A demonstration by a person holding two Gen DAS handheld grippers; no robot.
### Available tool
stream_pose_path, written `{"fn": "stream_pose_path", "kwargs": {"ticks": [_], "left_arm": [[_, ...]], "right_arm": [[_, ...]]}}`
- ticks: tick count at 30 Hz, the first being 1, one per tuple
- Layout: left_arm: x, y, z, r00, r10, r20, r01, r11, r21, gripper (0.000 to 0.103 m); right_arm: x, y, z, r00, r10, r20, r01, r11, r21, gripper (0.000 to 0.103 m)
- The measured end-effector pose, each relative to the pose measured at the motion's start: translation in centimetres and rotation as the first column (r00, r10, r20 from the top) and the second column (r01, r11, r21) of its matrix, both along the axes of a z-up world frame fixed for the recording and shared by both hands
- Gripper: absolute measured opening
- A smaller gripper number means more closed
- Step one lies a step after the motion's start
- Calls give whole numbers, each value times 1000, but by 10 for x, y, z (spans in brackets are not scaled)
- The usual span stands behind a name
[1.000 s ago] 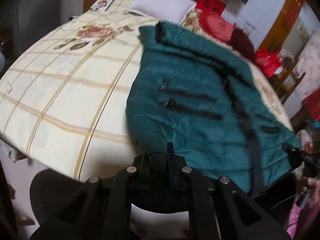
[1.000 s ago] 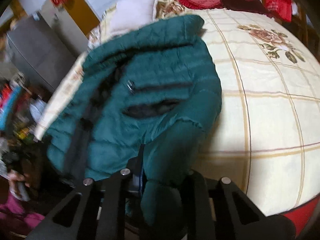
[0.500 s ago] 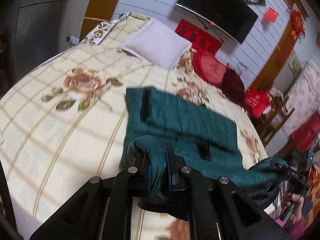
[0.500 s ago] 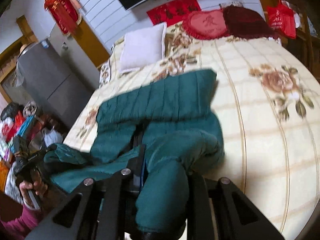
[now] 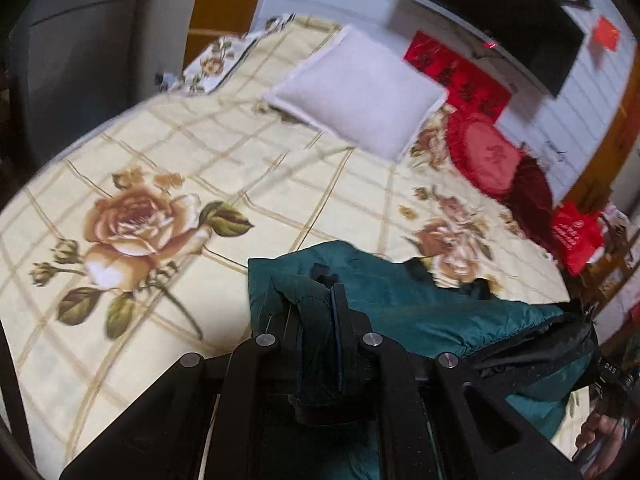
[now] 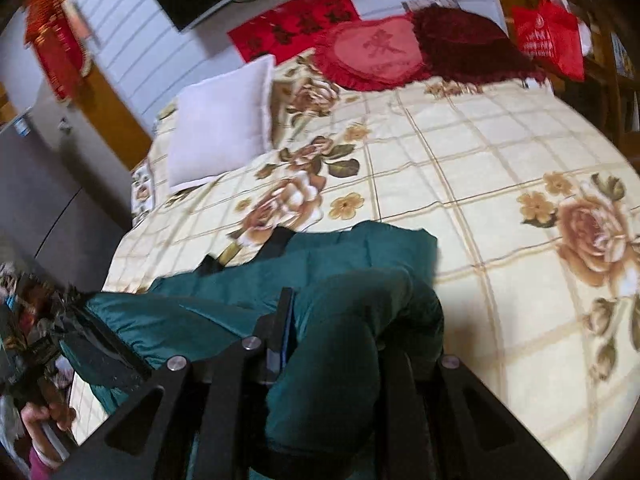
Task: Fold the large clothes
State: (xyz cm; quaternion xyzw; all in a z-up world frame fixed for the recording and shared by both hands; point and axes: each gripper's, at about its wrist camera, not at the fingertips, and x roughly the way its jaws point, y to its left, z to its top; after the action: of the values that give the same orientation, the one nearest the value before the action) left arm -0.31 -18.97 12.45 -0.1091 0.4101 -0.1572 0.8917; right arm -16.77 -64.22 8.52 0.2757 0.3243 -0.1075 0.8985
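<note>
A dark green quilted jacket lies on the cream checked bedspread, its near edge lifted and stretched between both grippers. My left gripper is shut on a bunched corner of the jacket. My right gripper is shut on the opposite corner, with green fabric bulging over its fingers. The far part of the jacket rests flat on the bedspread. The other gripper and the hand holding it show at the right edge of the left wrist view.
A white pillow and red cushions lie at the head of the bed. A red bag stands beside the bed. A dark screen hangs on the wall. A grey cabinet stands at the left.
Both grippers have lifted the jacket's near edge and carried it toward the head of the bed. The jacket, spread out before, now lies doubled over itself.
</note>
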Motion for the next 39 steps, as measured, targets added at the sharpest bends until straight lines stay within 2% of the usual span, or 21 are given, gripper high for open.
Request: {"fn": "stream_pose_path", "kwargs": {"ticks": [2,4,7,9,10,11,12,14,17,20,21,22,24,26,28,29,33,36,39], "left_arm": [[17,-3,-18,1000,-5,-21,5,1000,-28,27],[25,4,-26,998,-17,-53,12,995,-103,29],[30,18,-20,996,-30,-89,12,982,-188,34],[23,28,-4,997,-41,-66,27,978,-205,40],[20,30,4,998,-41,-49,31,980,-199,42],[14,33,13,999,-31,-23,26,982,-186,52],[3,36,24,1000,1,29,4,986,-164,64],[-12,39,36,995,24,100,-9,989,-151,74],[-30,31,40,992,7,130,8,993,-122,74],[-40,16,27,992,8,124,0,998,-64,74],[-41,8,18,994,-2,107,5,1000,-28,74],[-40,1,10,996,-10,91,10,1000,0,74],[-36,-12,-9,999,-9,53,6,998,69,73],[-30,-21,-25,1000,-3,19,0,991,132,74],[-28,-26,-35,1000,-10,14,7,986,167,74],[-27,-27,-38,1000,-11,19,8,984,177,74],[-18,-33,-43,999,-27,22,21,974,227,75],[-14,-35,-45,999,-33,22,27,972,232,76],[-10,-36,-47,999,-34,19,29,972,235,77]], "right_arm": [[17,-4,-18,1000,-23,-15,23,1000,-3,18],[32,-9,-40,999,-42,-32,43,999,30,18],[36,-12,-46,999,-43,-27,44,997,55,25],[34,-11,-37,1000,-21,-12,22,999,47,35],[29,-10,-29,1000,-18,8,18,999,33,45],[23,-8,-22,999,-22,25,22,1000,19,52],[18,-6,-14,999,-27,37,27,1000,10,54],[8,1,2,998,-29,63,29,1000,-6,69],[-5,17,23,995,-38,96,46,995,-84,71],[-19,39,46,986,-60,156,91,976,-199,72],[-18,48,49,986,-31,167,66,976,-207,73],[-10,60,48,990,21,141,10,976,-218,73],[9,83,41,994,95,52,-78,961,-264,73],[33,111,27,985,169,-25,-167,928,-332,73],[60,132,12,973,211,-92,-230,889,-396,73],[72,138,4,970,216,-116,-244,881,-404,73],[118,137,-32,961,186,-205,-249,903,-349,77],[130,129,-51,967,181,-179,-231,922,-312,82],[132,130,-58,973,164,-162,-210,919,-334,82]]}}
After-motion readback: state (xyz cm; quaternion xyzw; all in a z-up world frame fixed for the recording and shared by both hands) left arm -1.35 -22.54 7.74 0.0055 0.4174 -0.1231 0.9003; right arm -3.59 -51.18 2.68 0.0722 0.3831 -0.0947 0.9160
